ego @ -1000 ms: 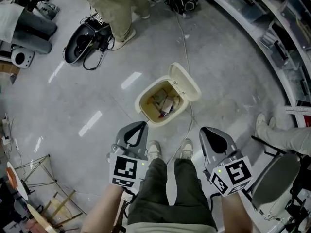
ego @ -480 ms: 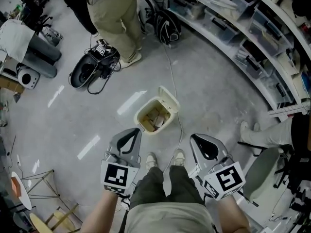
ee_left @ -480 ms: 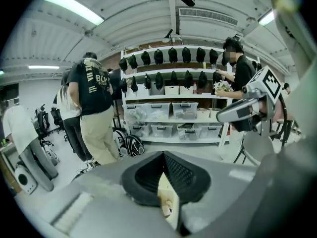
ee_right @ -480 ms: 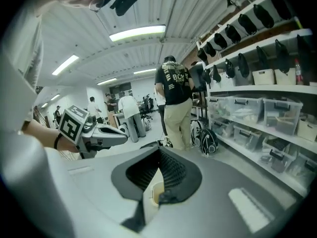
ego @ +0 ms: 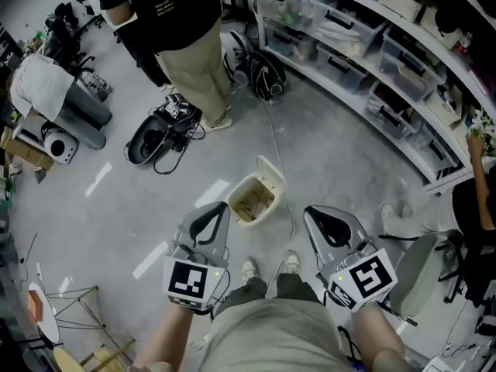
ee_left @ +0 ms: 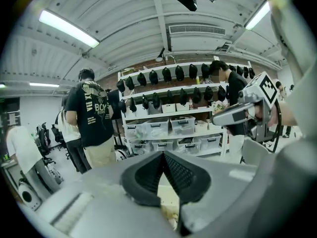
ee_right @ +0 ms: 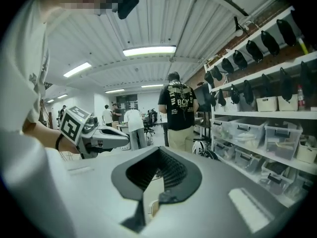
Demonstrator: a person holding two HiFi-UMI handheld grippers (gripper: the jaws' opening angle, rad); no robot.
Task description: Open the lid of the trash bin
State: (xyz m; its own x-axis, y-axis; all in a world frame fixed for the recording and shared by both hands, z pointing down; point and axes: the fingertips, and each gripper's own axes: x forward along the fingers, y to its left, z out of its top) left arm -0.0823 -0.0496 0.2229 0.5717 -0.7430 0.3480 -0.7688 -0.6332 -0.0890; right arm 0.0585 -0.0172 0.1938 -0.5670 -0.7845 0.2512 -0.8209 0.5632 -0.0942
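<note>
Left gripper [ego: 222,206] and right gripper [ego: 309,211] side by side, fingers on both pressed together, nothing in them. Bin [ego: 248,218] on floor just ahead, between them, lid [ego: 271,170] tipped open. Shelves [ego: 364,60] beyond.

One cream trash bin [ego: 254,200] on the floor. Two hand-held grippers: the left gripper [ego: 211,217] and the right gripper [ego: 329,225]. One bystander in a black shirt [ego: 174,14]. One black bag [ego: 263,76].
</note>
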